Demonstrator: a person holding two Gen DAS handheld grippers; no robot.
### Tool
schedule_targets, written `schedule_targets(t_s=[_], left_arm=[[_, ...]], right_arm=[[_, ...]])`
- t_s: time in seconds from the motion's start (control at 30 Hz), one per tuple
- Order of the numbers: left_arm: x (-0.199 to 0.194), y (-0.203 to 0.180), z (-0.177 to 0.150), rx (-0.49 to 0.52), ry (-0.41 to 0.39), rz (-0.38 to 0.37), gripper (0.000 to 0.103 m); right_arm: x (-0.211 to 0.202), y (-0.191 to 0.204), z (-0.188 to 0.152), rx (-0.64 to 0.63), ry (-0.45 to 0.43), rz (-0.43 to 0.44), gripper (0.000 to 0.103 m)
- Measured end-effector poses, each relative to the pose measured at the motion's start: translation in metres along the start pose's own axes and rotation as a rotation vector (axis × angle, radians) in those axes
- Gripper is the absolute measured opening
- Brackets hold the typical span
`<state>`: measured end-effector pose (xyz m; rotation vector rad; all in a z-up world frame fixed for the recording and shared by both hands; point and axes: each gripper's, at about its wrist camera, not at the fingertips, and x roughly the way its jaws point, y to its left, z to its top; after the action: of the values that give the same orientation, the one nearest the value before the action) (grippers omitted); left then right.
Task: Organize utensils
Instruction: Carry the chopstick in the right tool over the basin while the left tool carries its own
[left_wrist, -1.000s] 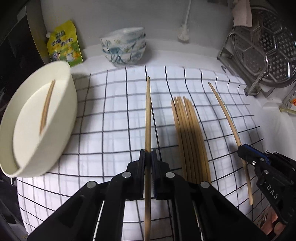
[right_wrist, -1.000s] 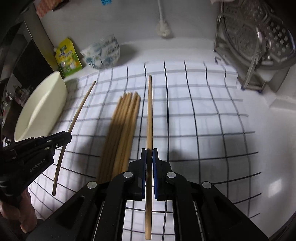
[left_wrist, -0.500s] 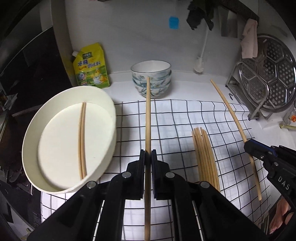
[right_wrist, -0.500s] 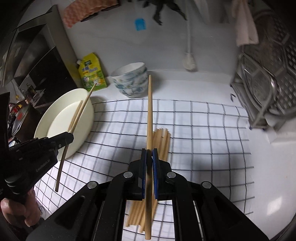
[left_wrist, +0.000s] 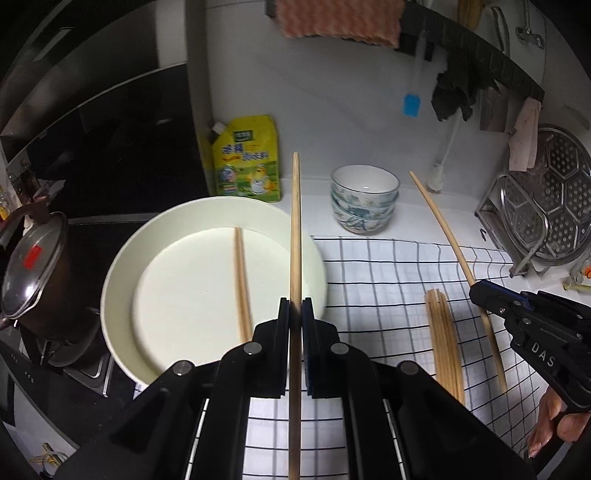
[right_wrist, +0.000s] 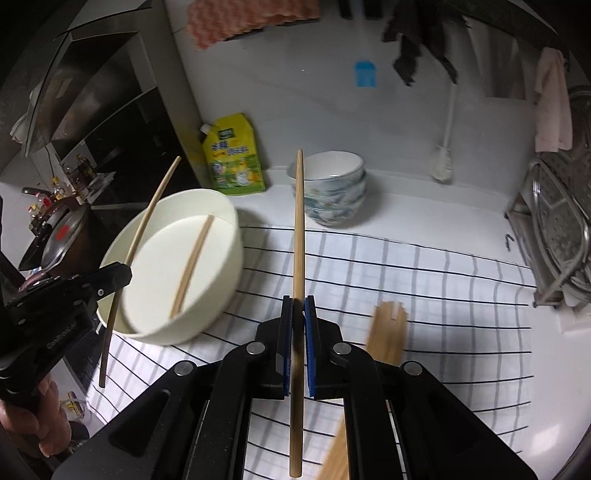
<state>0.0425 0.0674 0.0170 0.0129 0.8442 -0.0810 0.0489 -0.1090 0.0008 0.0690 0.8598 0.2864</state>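
Far left, off the worktop edge: dark pot (left_wrist: 35, 273) with glass lid, contents not visible.

Left of centre: wide white basin (left_wrist: 122, 280), sitting partly on the checked cloth (left_wrist: 388, 280); holds one pair of chopsticks (left_wrist: 241, 284) lying flat on the bottom, nothing else visible inside.

Above basin: left gripper (left_wrist: 295, 314), jaws fully closed on a single chopstick (left_wrist: 295, 221), gripped near mid-length, tip pointing toward the back wall and hanging over the right part of the basin.

Behind basin: yellow refill pouch (left_wrist: 245, 158), upright against the wall. Beside it, stacked patterned bowls (left_wrist: 364, 205), top bowl apparently empty.

Centre right, on cloth: loose bundle of chopsticks (left_wrist: 443, 339), not yet collected.

Right: right gripper (right_wrist: 299, 314), jaws fully closed on a second single chopstick (right_wrist: 298, 229), held clear above the cloth, short of the basin.

Far right: perforated steel steamer tray (left_wrist: 557, 199) standing on edge in a wire rack.

Risks, judged:
- Long stick pinched at one narrow point; could swivel in the jaws and land across the rim instead of inside.
- Release from height: could bounce out of the basin.
- Two grippers converging on one basin; sticks or jaws could knock together.
- Basin near worktop edge; a nudge could shift it.
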Motion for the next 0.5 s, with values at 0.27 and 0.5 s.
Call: schedule_targets(t_s=[0.27,0.5], left_arm=[[-0.010,0.055,-0.006,-0.039,-0.010,0.043,0.007],[-0.001,0.111,-0.004,-0.087,-0.010,0.079,0.007]], right_arm=[[0.025,0.048,0.014,-0.027,0.027,0.066,0.006],[0.055,0.101,0.033,-0.070,0.033,0.113,0.006]])
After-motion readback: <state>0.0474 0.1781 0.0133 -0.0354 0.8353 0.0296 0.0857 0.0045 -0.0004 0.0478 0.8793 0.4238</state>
